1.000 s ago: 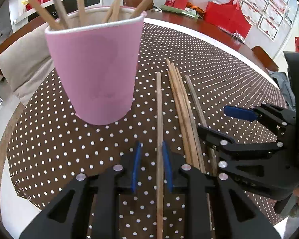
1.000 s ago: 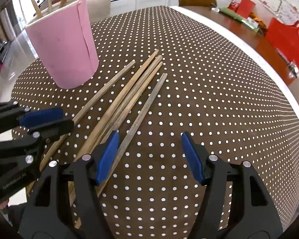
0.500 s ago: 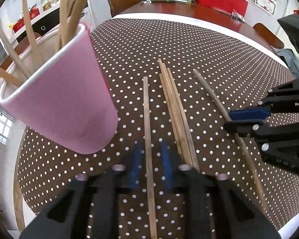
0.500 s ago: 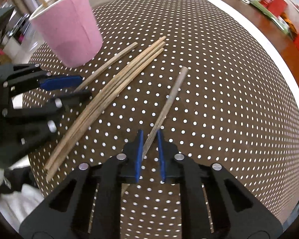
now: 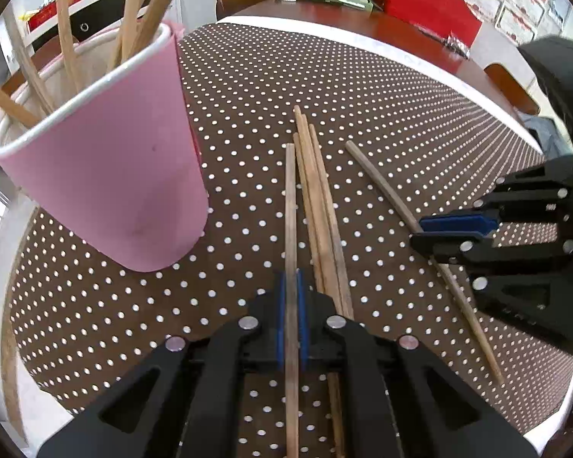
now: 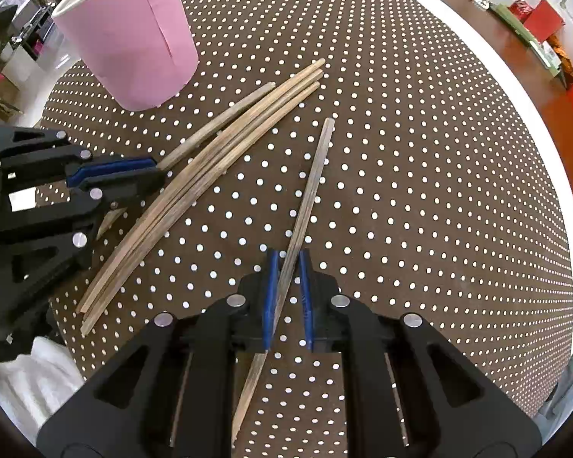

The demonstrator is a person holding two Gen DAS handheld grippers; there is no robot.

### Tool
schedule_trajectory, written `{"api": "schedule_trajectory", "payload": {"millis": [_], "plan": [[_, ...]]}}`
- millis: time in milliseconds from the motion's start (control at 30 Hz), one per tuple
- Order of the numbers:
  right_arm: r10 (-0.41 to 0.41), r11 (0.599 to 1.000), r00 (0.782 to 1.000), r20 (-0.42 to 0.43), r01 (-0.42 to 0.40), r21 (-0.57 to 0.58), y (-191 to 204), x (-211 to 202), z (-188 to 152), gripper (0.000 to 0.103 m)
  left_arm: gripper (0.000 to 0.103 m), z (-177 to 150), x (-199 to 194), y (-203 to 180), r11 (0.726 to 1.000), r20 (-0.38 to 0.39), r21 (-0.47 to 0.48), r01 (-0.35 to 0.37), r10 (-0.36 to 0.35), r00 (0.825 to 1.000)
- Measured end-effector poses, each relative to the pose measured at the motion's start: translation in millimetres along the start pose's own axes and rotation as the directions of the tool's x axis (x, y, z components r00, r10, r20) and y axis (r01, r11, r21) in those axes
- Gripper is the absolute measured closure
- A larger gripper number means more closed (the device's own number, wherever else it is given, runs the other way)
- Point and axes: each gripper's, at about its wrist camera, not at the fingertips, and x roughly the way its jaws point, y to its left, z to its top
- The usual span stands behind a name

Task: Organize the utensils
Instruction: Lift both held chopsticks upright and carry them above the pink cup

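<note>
Fingers (image 5: 302, 316) clamped around chopstick (image 5: 290, 206)

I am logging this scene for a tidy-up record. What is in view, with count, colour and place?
cup: one, pink, on the cloth at left, holding several wooden sticks
tablecloth: one, brown with white dots, covering the table
loose chopsticks: a bundle of about three, wood, lying together between the claws
left chopstick: one, wood, beside the bundle
right chopstick: one, greyer wood, apart at right
red bag: one, far table
left claw: black, blue pads, shut on the left chopstick
right claw: black, blue pads, shut on the right chopstick
</note>
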Motion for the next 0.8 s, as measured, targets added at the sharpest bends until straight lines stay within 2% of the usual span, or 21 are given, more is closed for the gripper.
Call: {"api": "schedule_trajectory", "payload": {"millis": [100, 233, 433, 567, 600, 633, 700, 800], "plan": [[-0.025, 1.000, 0.996, 0.080, 0.025, 0.006, 15.2, -1.7, -1.0, 0.097, 0.097, -3.3, -4.2, -2.6, 1.000, 0.039, -0.009, 0.012, -0.011, 0.999], [0.018, 0.998, 0.983, 0.182, -0.030, 0.060, 13.4, -13.4, -11.2, 0.097, 0.097, -11.8, -22.7, -11.3, 1.000, 0.118, 0.019, 0.003, -0.005, 0.993], [0.051, 0.984, 0.935, 0.350, -0.106, 0.140, 3.7, -45.1, -24.4, 0.097, 0.097, -26.8, -59.1, -27.0, 0.998, 0.258, 0.069, -0.009, -0.009, 0.966], [0.048, 0.973, 0.869, 0.492, -0.153, 0.175, 1.9, -73.4, -34.9, 0.097, 0.097, -32.7, -84.7, -29.4, 0.997, 0.361, 0.076, 0.015, -0.041, 0.932], [0.023, 0.973, 0.841, 0.541, -0.144, 0.183, 4.1, -82.3, -37.9, 0.097, 0.097, -34.4, -92.1, -28.9, 0.997, 0.387, 0.078, 0.030, -0.058, 0.920], [0.011, 0.972, 0.822, 0.569, -0.143, 0.187, 5.1, -87.1, -40.5, 0.097, 0.097, -35.7, -97.8, -28.3, 0.996, 0.407, 0.083, 0.044, -0.074, 0.910], [-0.020, 0.966, 0.763, 0.646, -0.151, 0.208, 6.2, -100.9, -46.1, 0.097, 0.097, -39.9, -110.2, -29.2, 0.992, 0.447, 0.105, 0.066, -0.106, 0.888], [-0.005, 0.955, 0.698, 0.716, -0.209, 0.211, 5.3, -122.1, -53.0, 0.097, 0.097, -49.3, -129.8, -25.8, 0.988, 0.509, 0.128, 0.083, -0.137, 0.850]]}}
